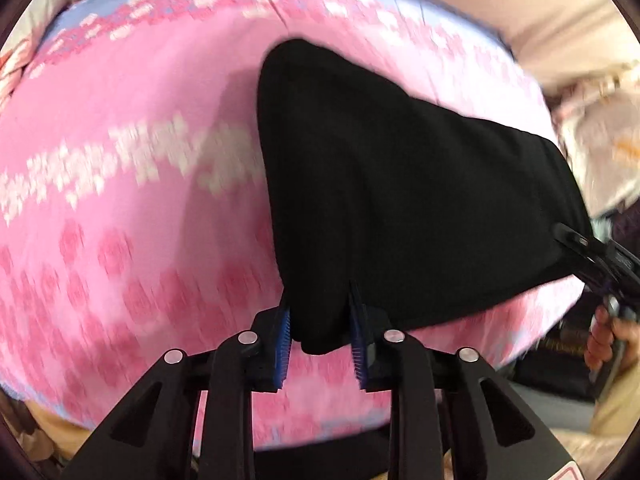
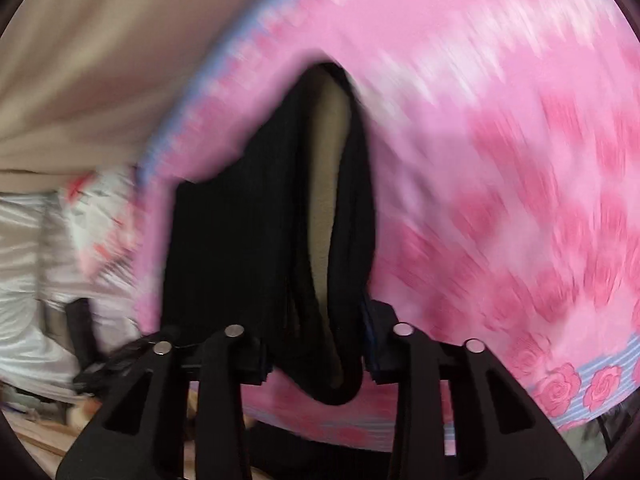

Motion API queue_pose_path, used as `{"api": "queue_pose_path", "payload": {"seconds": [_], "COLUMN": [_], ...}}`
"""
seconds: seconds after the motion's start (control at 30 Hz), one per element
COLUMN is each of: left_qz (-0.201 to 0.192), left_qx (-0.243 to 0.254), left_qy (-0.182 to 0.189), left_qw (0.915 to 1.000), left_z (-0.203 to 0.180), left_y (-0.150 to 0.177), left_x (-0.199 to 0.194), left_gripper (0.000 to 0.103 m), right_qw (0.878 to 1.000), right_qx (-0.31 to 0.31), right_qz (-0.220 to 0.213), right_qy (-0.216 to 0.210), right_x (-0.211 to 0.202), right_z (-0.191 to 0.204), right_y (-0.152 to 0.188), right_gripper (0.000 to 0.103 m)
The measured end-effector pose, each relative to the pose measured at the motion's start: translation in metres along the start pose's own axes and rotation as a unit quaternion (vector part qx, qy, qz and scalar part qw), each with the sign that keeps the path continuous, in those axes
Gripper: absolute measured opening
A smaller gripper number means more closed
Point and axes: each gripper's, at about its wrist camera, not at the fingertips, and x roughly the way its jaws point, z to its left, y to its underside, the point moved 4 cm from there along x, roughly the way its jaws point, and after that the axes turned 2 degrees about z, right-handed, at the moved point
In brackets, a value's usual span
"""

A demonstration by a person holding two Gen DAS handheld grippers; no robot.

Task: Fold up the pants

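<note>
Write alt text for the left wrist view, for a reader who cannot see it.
Black pants hang lifted above a pink flowered bedspread, pinched at one edge by the left gripper in the foreground. The right gripper clamps another edge at far right, the picture blurred by motion.

No text, label, brand or number can be read in either view. The pale marks on the pink flowered bed cover (image 1: 120, 208) are too blurred to tell whether they are letters.
</note>
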Motion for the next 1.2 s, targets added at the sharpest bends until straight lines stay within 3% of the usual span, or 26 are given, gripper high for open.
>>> {"api": "queue_pose_path", "payload": {"seconds": [0.03,0.07,0.13,0.2,0.23,0.27,0.3,0.33,0.4,0.5,0.53,0.6,0.63,0.67,0.7,0.83,0.93,1.0,1.07,1.13,1.17,1.2], "left_qz": [0.01,0.02,0.011,-0.029,-0.055,-0.085,-0.109,-0.132,-0.148,-0.143,-0.135,-0.089,-0.072,-0.065,-0.074,-0.08,-0.081,-0.081,-0.076,-0.077,-0.079,-0.08], "left_qx": [0.005,0.009,0.002,-0.004,-0.001,0.003,0.007,0.012,0.025,0.055,0.064,0.08,0.082,0.076,0.069,0.081,0.075,0.075,0.08,0.083,0.081,0.08], "left_qy": [-0.011,-0.038,-0.059,-0.08,-0.096,-0.109,-0.115,-0.122,-0.128,-0.145,-0.158,-0.205,-0.214,-0.217,-0.212,-0.229,-0.232,-0.237,-0.242,-0.242,-0.241,-0.243], "left_qw": [0.9999,0.999,0.9982,0.9963,0.9939,0.9904,0.9874,0.9837,0.9804,0.9775,0.9761,0.9714,0.9707,0.9711,0.9721,0.9668,0.9664,0.9654,0.9638,0.9638,0.9638,0.9636], "left_z": [-0.002,-0.003,-0.002,-0.001,0.0,-0.001,-0.002,-0.005,-0.012,-0.035,-0.04,-0.04,-0.031,-0.025,-0.023,-0.026,-0.025,-0.024,-0.024,-0.024,-0.023,-0.023], "left_y": [0.008,0.014,0.013,0.007,0.002,-0.005,-0.013,-0.024,-0.046,-0.075,-0.083,-0.092,-0.085,-0.081,-0.08,-0.077,-0.073,-0.077,-0.079,-0.077,-0.076,-0.076], "left_x": [0.01,0.021,0.018,-0.007,-0.023,-0.043,-0.057,-0.07,-0.073,-0.042,-0.025,0.022,0.035,0.046,0.048,0.044,0.048,0.05,0.05,0.049,0.05,0.051], "left_gripper": [0.027,0.032,0.034,0.034,0.039,0.05,0.057,0.068,0.069,0.068,0.069,0.068,0.07,0.071,0.072,0.075,0.078,0.082,0.082,0.082,0.083,0.083], "right_qw": [1.0,1.0,0.998,0.991,0.985,0.977,0.973,0.971,0.967,0.96,0.955,0.946,0.956,0.974,0.982,0.977,0.98,0.989,0.983,0.983,0.983,0.981], "right_qx": [0.001,0.007,0.02,-0.022,-0.046,-0.078,-0.122,-0.145,-0.202,-0.258,-0.274,-0.288,-0.252,-0.194,-0.155,-0.162,-0.14,-0.068,-0.078,-0.105,-0.12,-0.132], "right_qz": [-0.004,-0.024,-0.051,-0.118,-0.148,-0.174,-0.179,-0.173,-0.14,-0.096,-0.077,-0.058,-0.053,-0.057,-0.077,-0.124,-0.088,-0.119,-0.159,-0.149,-0.131,-0.106], "right_qy": [0.001,-0.015,0.018,0.05,0.075,0.092,0.085,0.085,0.064,0.061,0.079,0.138,0.142,0.099,0.076,0.063,0.107,0.059,0.041,0.035,0.047,0.091], "right_x": [0.007,0.003,-0.018,-0.055,-0.07,-0.083,-0.09,-0.089,-0.069,-0.024,0.001,0.036,0.044,0.037,0.019,-0.027,0.004,-0.015,-0.041,-0.044,-0.031,-0.01], "right_z": [-0.005,-0.008,-0.004,0.012,0.02,0.034,0.055,0.071,0.113,0.148,0.156,0.138,0.112,0.095,0.091,0.098,0.052,0.047,0.067,0.083,0.083,0.072], "right_y": [0.003,0.004,0.004,0.002,0.001,-0.001,-0.005,-0.009,-0.019,-0.029,-0.035,-0.051,-0.066,-0.076,-0.081,-0.066,-0.073,-0.078,-0.077,-0.075,-0.076,-0.08], "right_gripper": [0.053,0.057,0.062,0.061,0.061,0.055,0.05,0.045,0.027,0.012,0.009,0.006,0.0,0.0,0.0,0.001,0.0,0.0,0.002,0.002,0.002,0.0]}}
